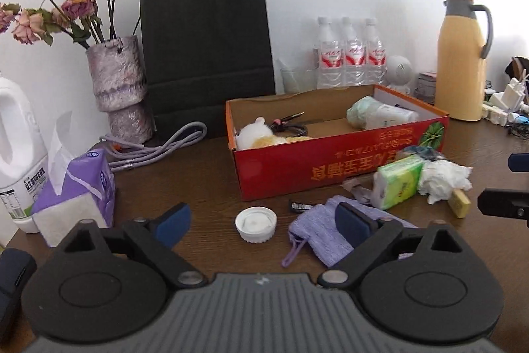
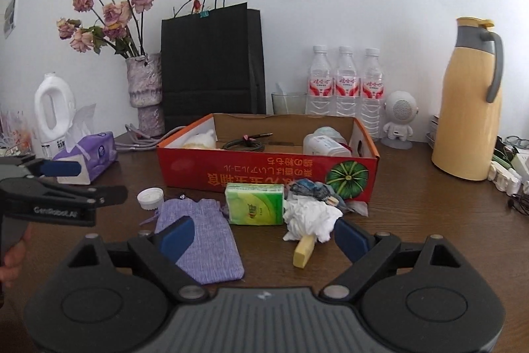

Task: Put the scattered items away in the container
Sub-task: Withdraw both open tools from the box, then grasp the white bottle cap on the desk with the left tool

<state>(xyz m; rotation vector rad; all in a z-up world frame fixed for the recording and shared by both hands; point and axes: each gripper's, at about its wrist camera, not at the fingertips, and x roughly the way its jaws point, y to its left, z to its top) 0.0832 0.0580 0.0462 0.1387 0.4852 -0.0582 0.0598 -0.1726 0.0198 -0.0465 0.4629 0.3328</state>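
Brown desk (image 1: 205, 187) in the left view: left tongs (image 1: 263, 225) gape empty over the light, rigid white cap (image 1: 256, 224), while the right view shows right tongs (image 2: 264, 239) apart near soft crumpled tissue (image 2: 310, 217), both before the red box (image 2: 267, 174); pinch gently

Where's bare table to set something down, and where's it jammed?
Free: the table between the box and the jug, and the strip near the right gripper. Inside the box, mid-floor past the cable is bare. Crowded: the box front, with cap, pouch, tissue pack and wad.
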